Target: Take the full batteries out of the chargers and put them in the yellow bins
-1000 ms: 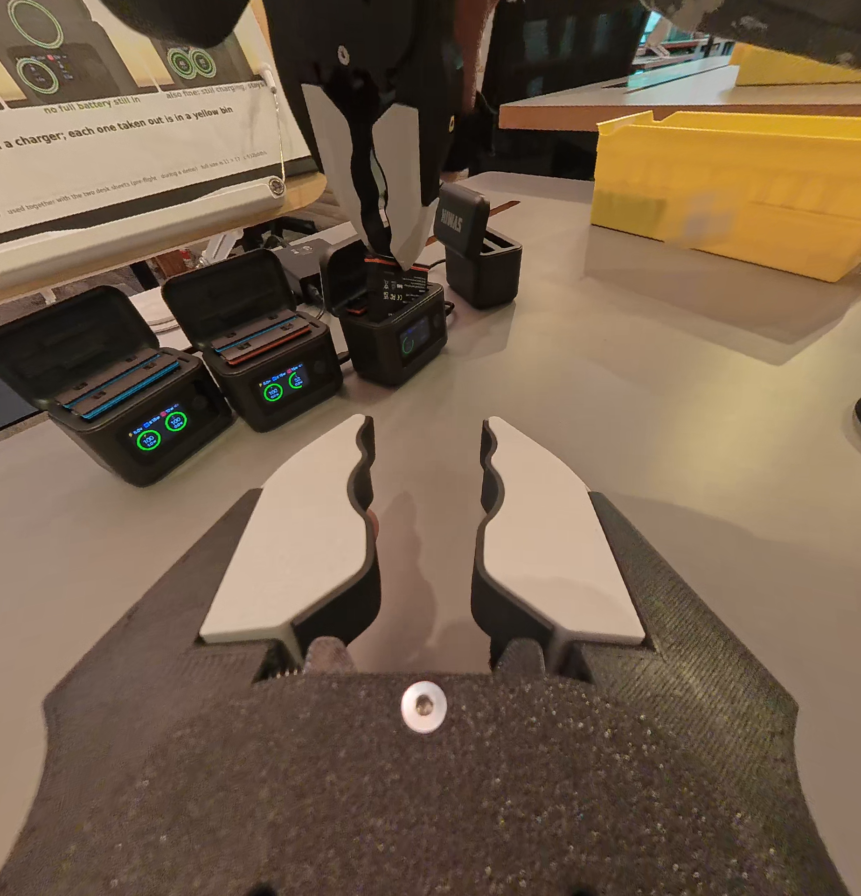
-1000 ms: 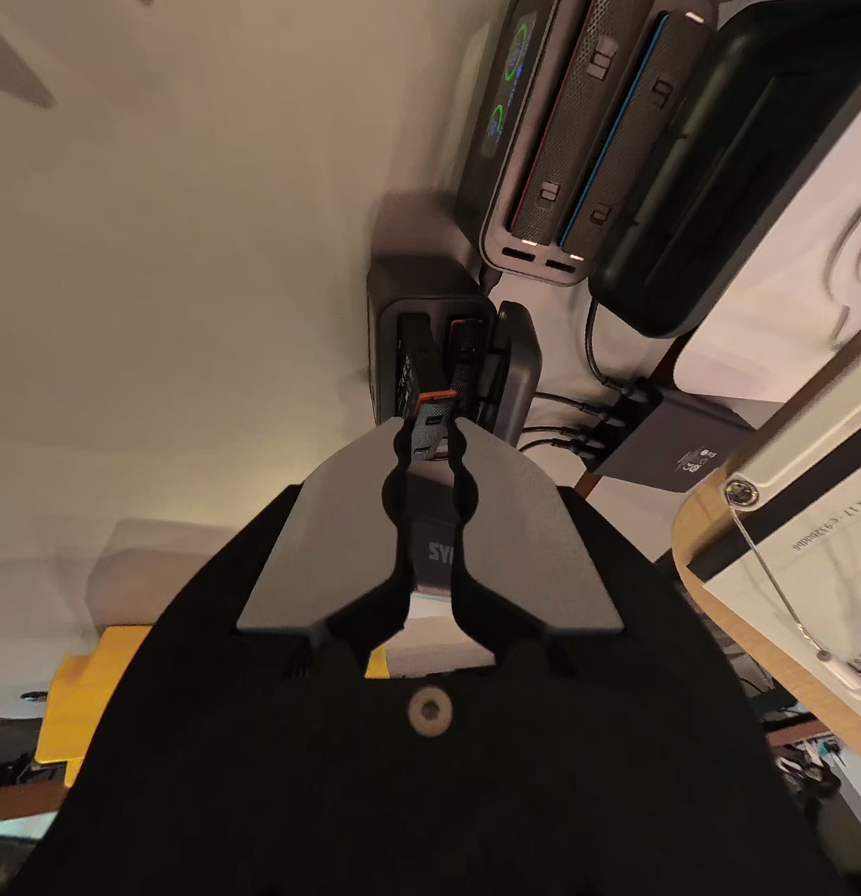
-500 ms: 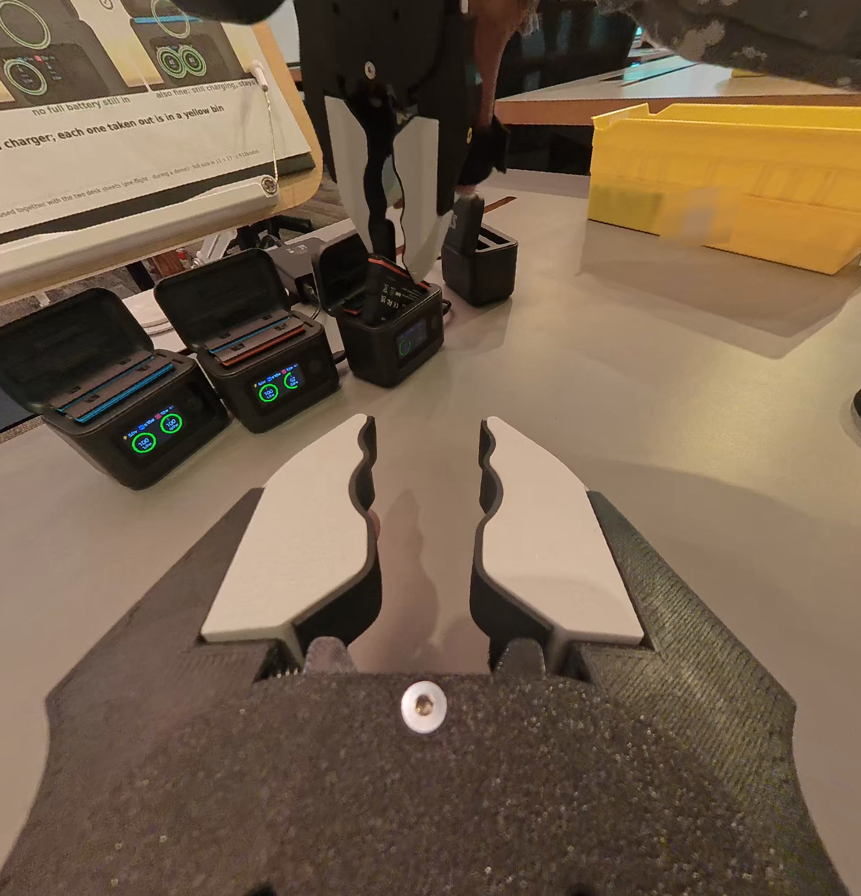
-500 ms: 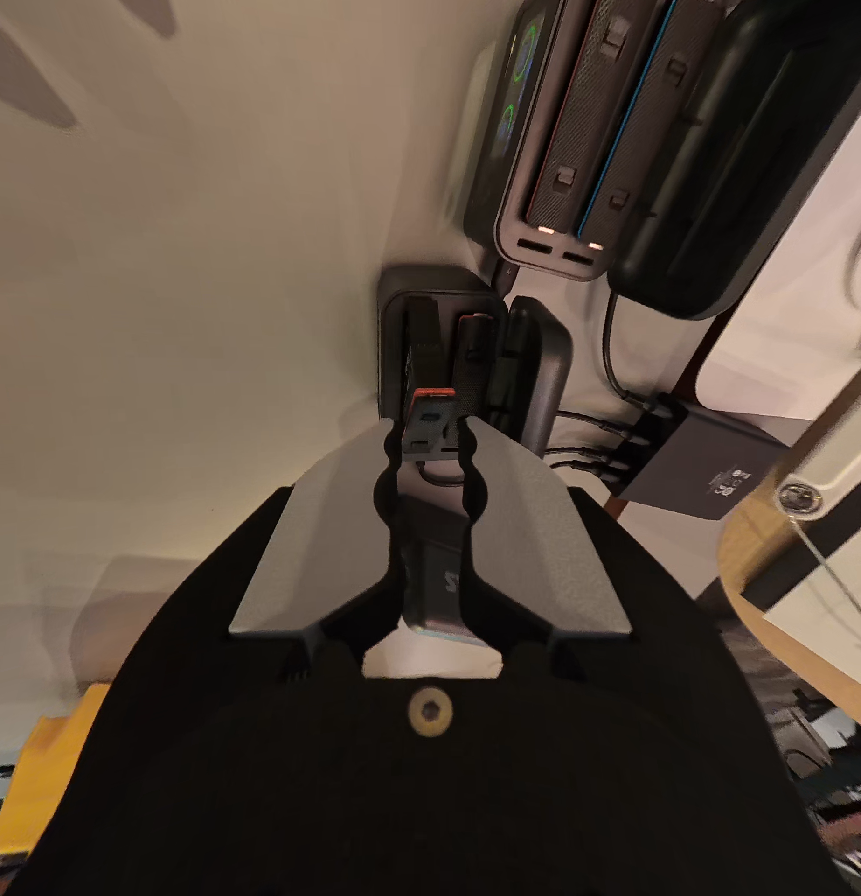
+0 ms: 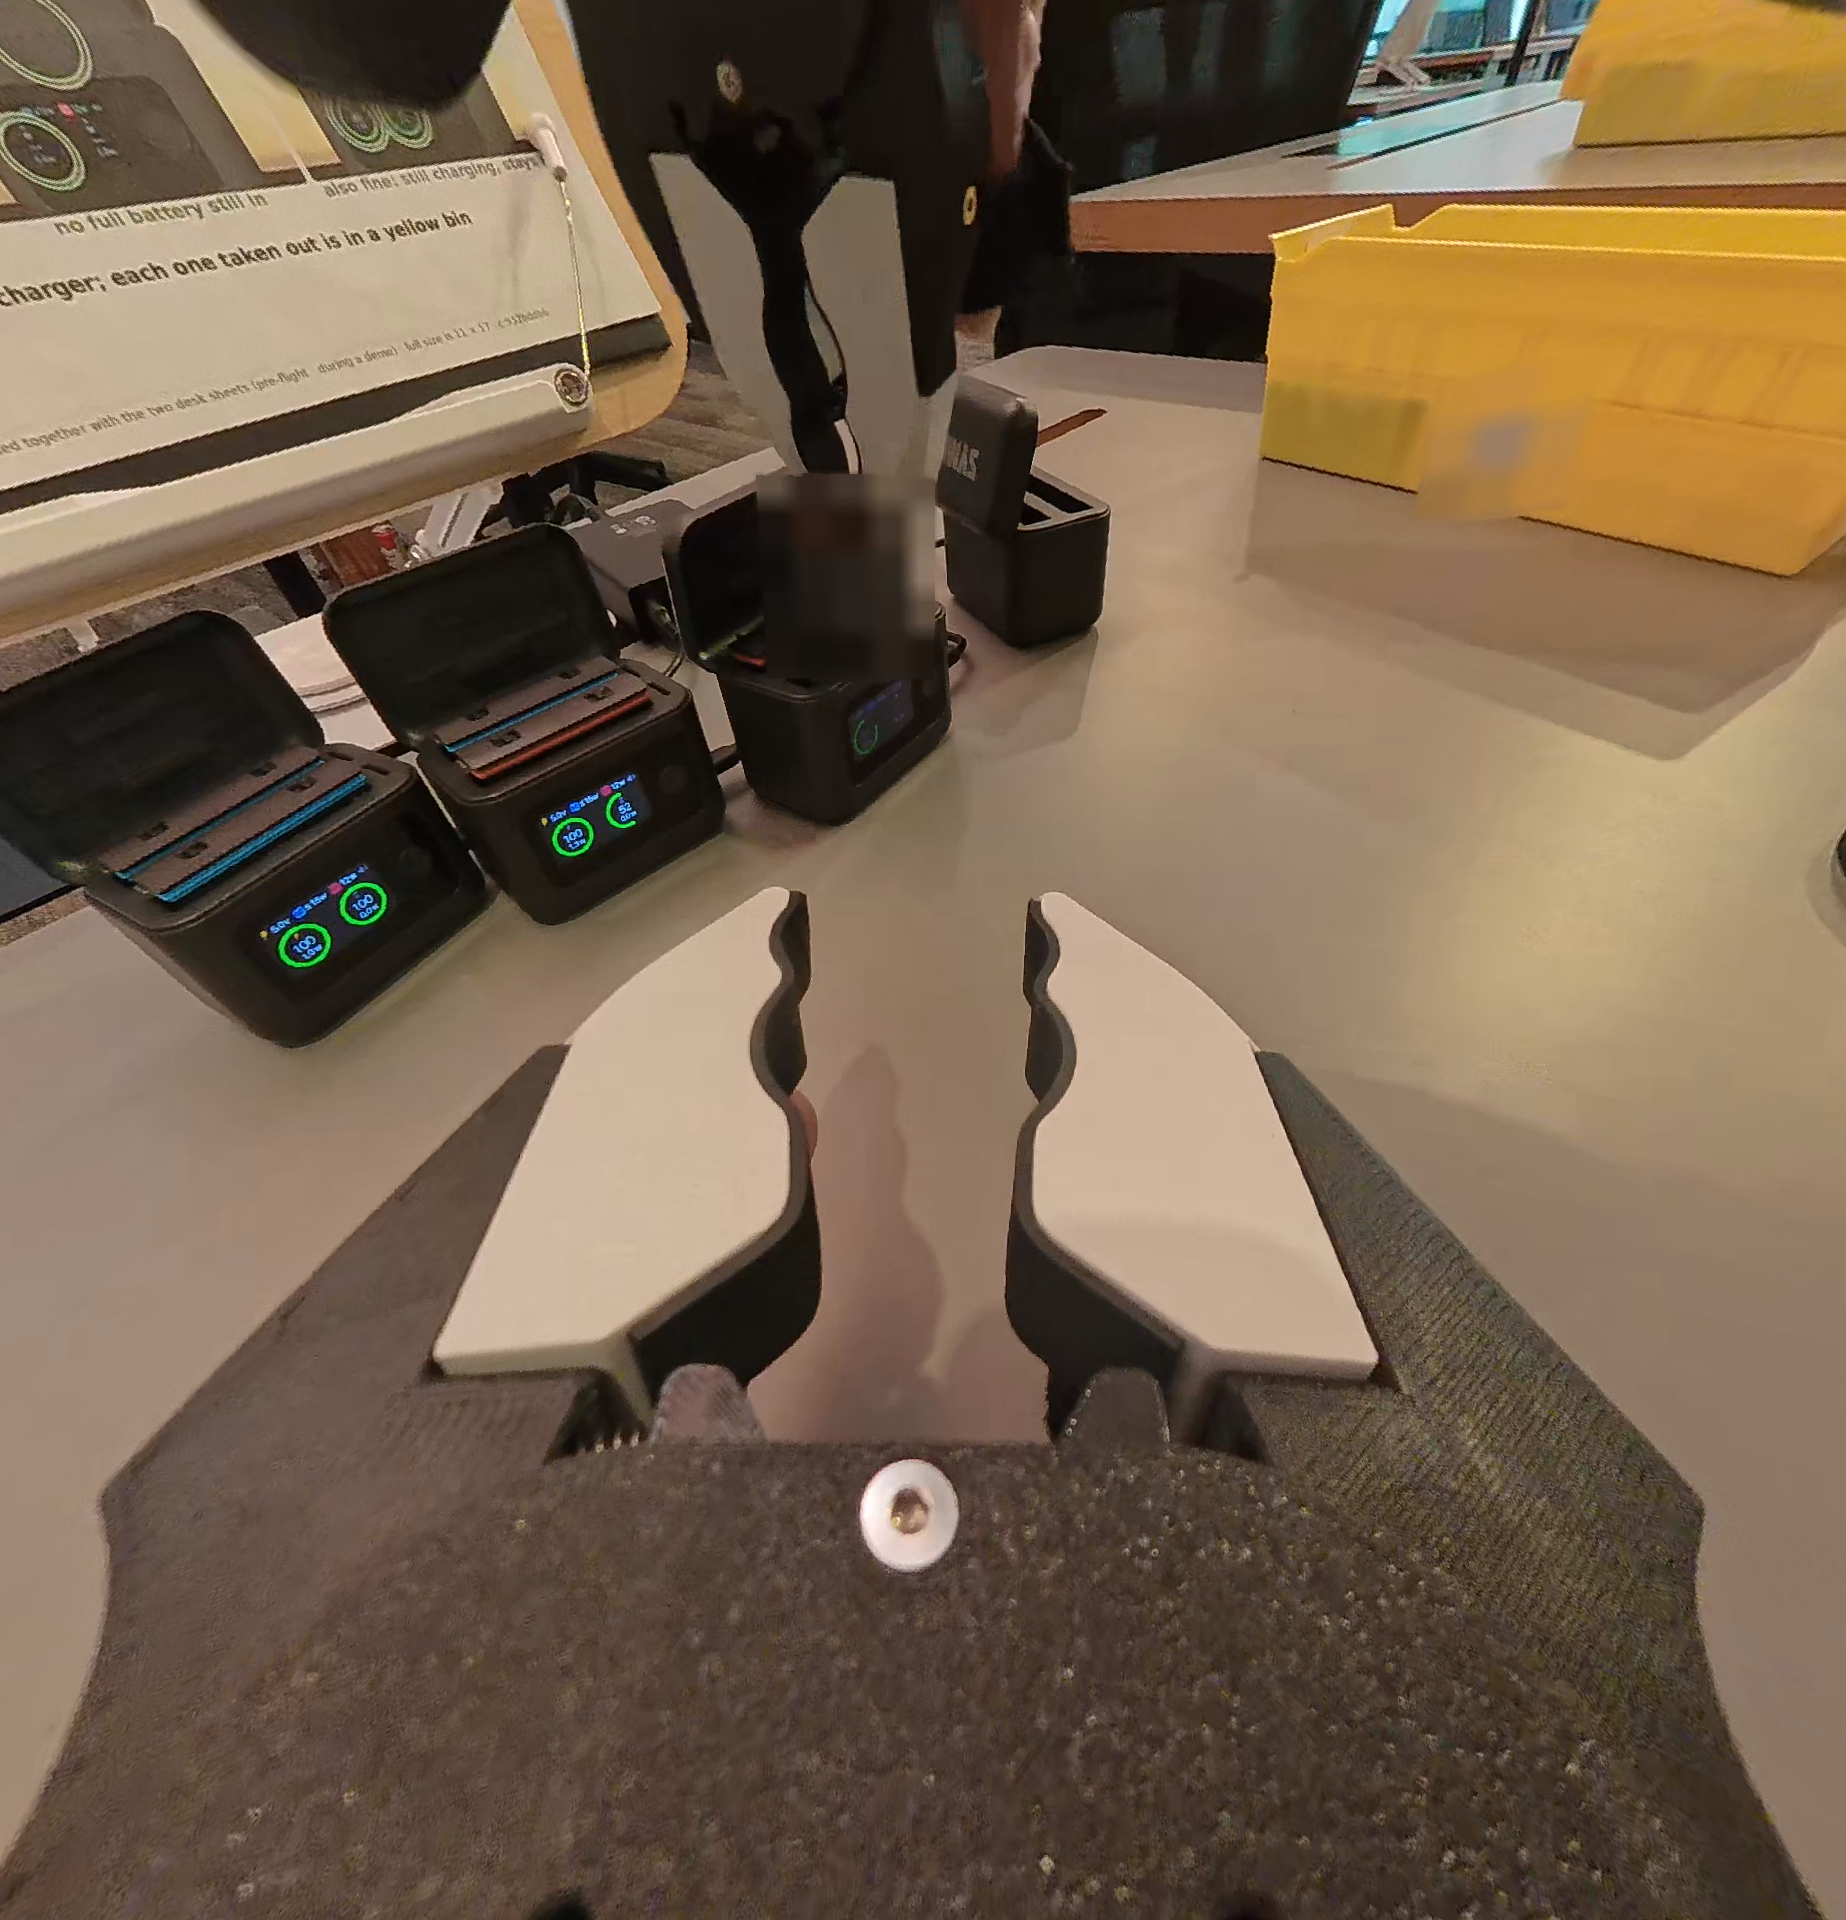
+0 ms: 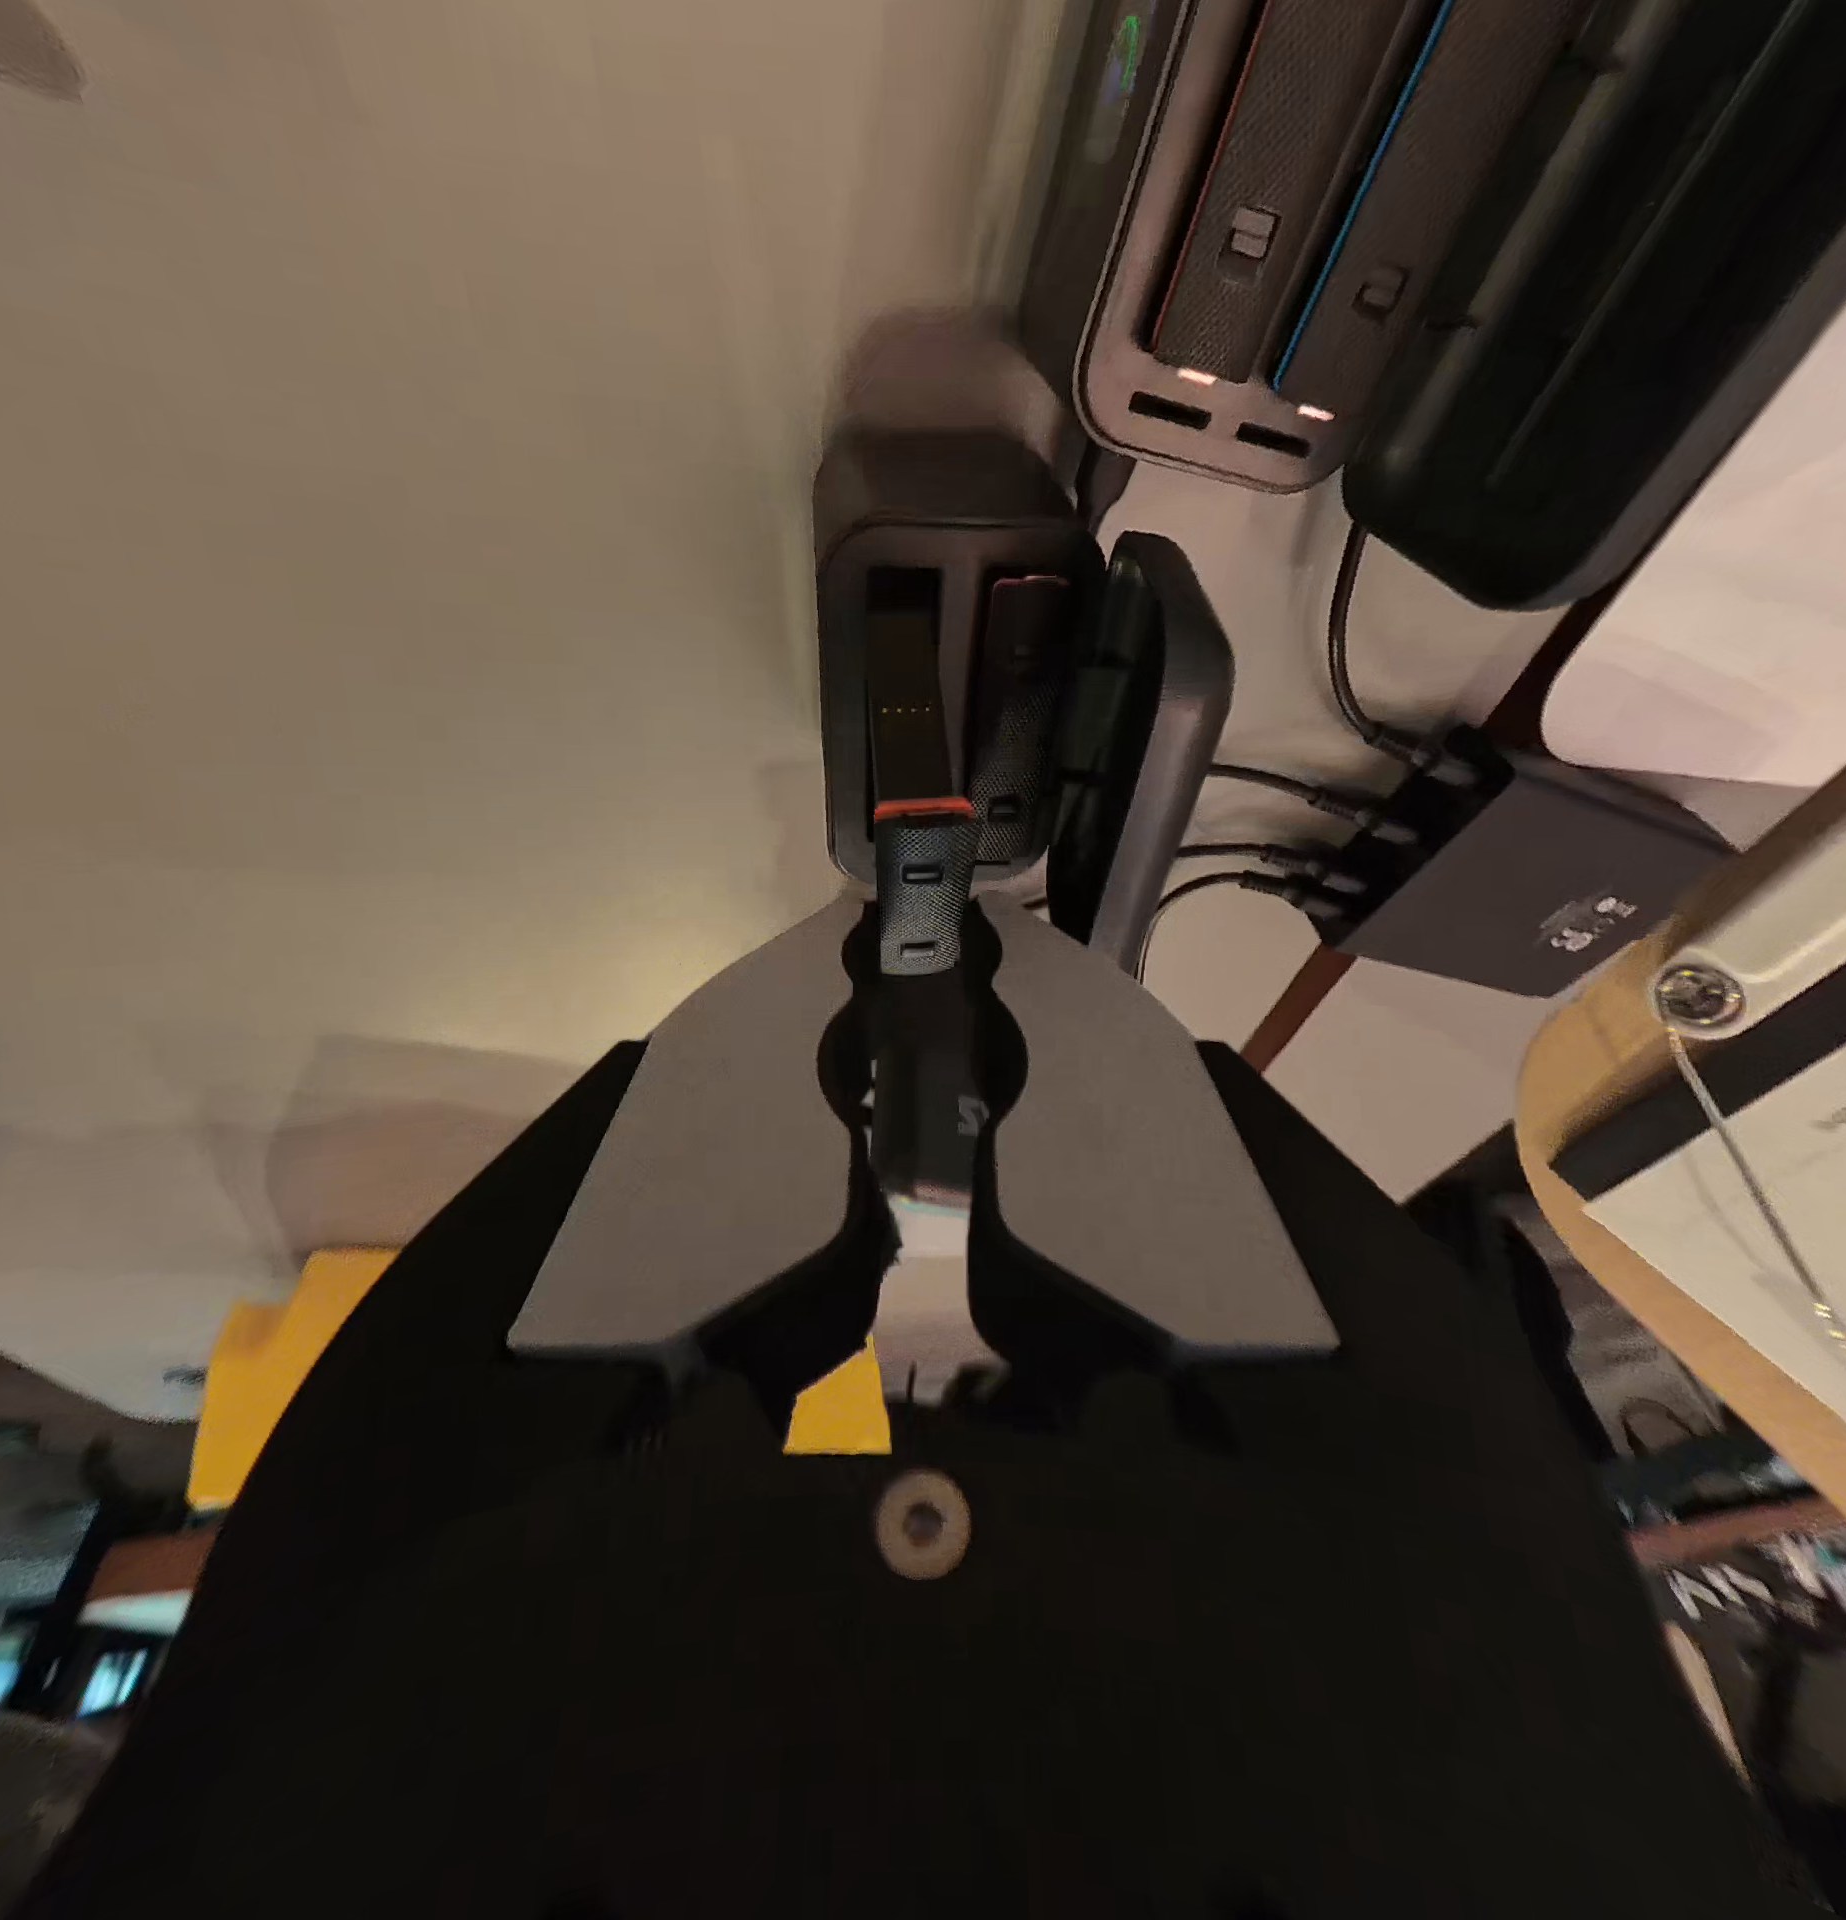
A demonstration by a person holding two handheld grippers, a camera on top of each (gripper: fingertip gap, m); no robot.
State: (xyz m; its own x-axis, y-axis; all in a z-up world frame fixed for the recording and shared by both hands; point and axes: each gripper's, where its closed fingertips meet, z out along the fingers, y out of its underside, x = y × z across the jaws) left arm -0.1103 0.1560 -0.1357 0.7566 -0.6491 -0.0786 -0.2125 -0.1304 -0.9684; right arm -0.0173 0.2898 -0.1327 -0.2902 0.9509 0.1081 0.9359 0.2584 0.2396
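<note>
the battery (image 6: 924, 914) sat dead centre of the right wrist frame, a slim black slab with an orange band at its far end, pinched between the fingers of the right gripper (image 6: 924, 940) and already clear of the small charger (image 6: 940, 665) just above it in the picture. one slot there looked bare, the other held a second battery (image 6: 1018, 717). my guess was it'd handle as light, rigid and a bit slick on the smooth sides, so gripping the flat faces around the middle seemed sensible, and the textured end might help too. in the left wrist frame the left gripper (image 5: 911, 956) was at lower centre, its fingers parted a moderate way with nothing between them, over bare table (image 5: 1418, 935). two bigger chargers (image 5: 576, 748) with green rings sat at centre left, and the yellow bin (image 5: 1584, 384) was upper right.
</note>
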